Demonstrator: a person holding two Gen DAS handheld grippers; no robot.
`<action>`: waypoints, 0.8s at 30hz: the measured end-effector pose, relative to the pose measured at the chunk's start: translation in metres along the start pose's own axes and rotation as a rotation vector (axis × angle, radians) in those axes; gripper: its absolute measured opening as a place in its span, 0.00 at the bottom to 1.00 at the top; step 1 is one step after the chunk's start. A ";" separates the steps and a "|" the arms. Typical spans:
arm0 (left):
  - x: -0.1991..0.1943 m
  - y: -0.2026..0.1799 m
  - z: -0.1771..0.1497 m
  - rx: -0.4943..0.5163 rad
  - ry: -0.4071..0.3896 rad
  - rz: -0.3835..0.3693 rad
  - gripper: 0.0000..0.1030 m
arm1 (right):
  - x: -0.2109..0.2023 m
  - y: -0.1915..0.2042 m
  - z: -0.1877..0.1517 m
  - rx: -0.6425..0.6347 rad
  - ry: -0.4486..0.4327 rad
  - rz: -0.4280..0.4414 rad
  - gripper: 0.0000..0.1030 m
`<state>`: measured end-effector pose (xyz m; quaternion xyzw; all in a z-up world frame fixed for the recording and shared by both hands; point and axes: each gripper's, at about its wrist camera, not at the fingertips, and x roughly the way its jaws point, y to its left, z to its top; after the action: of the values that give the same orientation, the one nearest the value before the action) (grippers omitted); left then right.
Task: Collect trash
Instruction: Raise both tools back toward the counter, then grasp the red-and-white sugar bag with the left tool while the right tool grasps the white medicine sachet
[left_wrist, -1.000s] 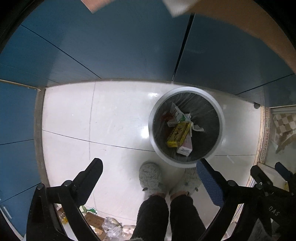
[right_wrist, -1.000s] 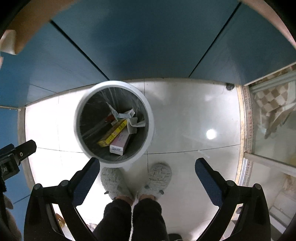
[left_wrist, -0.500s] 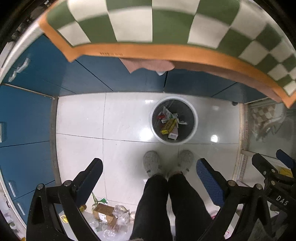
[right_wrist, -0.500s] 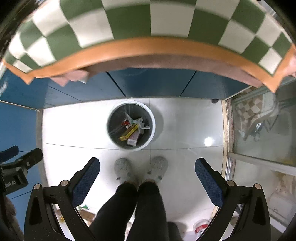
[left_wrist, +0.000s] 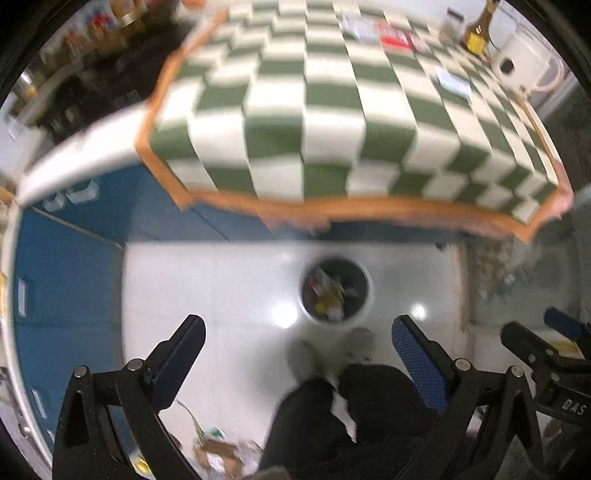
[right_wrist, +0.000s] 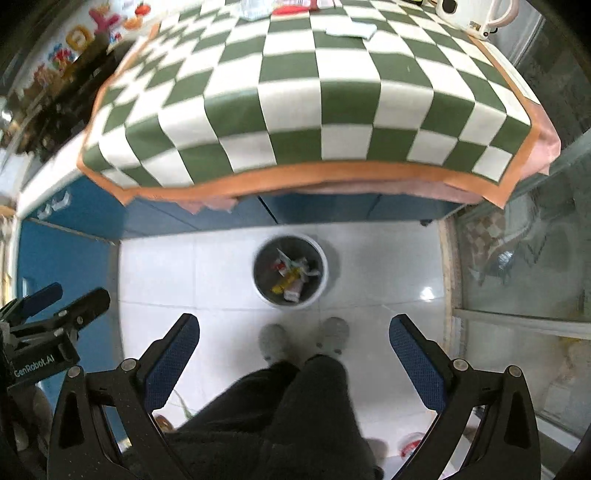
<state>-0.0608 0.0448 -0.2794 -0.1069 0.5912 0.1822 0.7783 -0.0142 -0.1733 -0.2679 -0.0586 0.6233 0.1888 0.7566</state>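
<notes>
Rising since a second ago: my left gripper (left_wrist: 297, 345) and right gripper (right_wrist: 293, 341) both gape wide, empty. Trash bin (right_wrist: 290, 271) now small, far below on floor; checkered tablecloth (right_wrist: 295, 96) newly fills the far view.

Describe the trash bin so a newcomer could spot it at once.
Start at the green-and-white checkered tablecloth over blue cabinets. On the white tile floor before them stands the trash bin. It alone is round, white-rimmed, dark-lined and holding wrappers.
</notes>
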 end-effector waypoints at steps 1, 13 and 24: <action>-0.010 0.000 0.017 -0.009 -0.039 0.035 1.00 | 0.000 -0.001 0.008 0.012 -0.011 0.012 1.00; -0.003 -0.028 0.213 -0.102 -0.212 0.195 1.00 | 0.016 -0.071 0.257 0.102 -0.173 0.038 1.00; 0.085 -0.056 0.335 -0.117 -0.038 0.317 1.00 | 0.152 -0.061 0.416 -0.092 -0.071 -0.115 0.69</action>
<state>0.2770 0.1352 -0.2704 -0.0540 0.5741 0.3389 0.7434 0.4143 -0.0627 -0.3333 -0.1224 0.5823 0.1752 0.7844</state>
